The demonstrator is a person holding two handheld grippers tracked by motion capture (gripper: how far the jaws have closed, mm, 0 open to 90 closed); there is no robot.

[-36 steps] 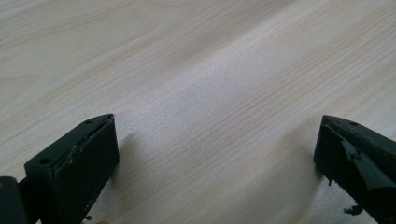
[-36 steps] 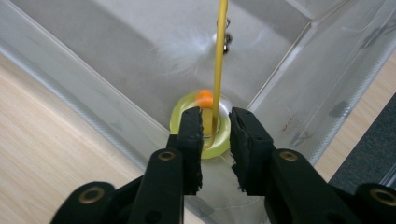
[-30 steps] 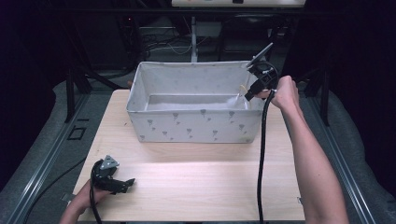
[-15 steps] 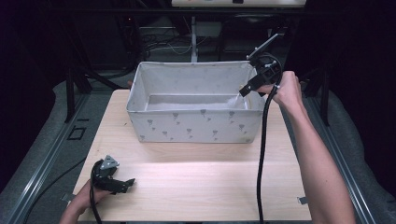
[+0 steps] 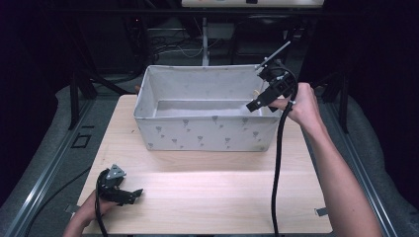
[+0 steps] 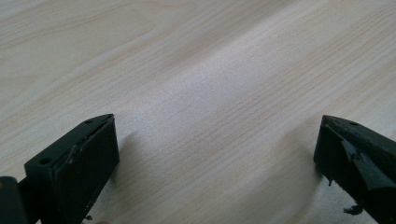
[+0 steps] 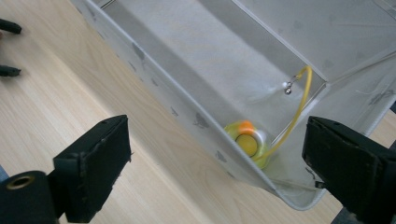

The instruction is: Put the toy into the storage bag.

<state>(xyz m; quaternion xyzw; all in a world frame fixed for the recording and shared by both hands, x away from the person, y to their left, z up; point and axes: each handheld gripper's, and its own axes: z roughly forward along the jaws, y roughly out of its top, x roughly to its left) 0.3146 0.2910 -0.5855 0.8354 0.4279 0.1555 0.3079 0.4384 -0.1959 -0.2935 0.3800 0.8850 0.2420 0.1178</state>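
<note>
A grey fabric box (image 5: 205,131) with a small printed pattern stands at the back middle of the wooden table (image 5: 207,192). In its right-hand corner lies a round yellow and orange object (image 7: 246,139) with a yellow cord (image 7: 299,102) that ends in a small metal clip. My right gripper (image 5: 257,101) hangs open above the box's right end, angled down into it, and nothing is between its jaws (image 7: 219,126). My left gripper (image 5: 134,194) rests low at the table's front left corner. It is open over bare wood (image 6: 217,126).
The table's wide front half lies between the box and my left gripper. A black cable (image 5: 276,163) trails from the right gripper down across the table's right side. Dark frame legs and cables stand behind the table.
My right gripper has lifted a little and drifted right, away from the box's rim. The left gripper has stayed in place.
</note>
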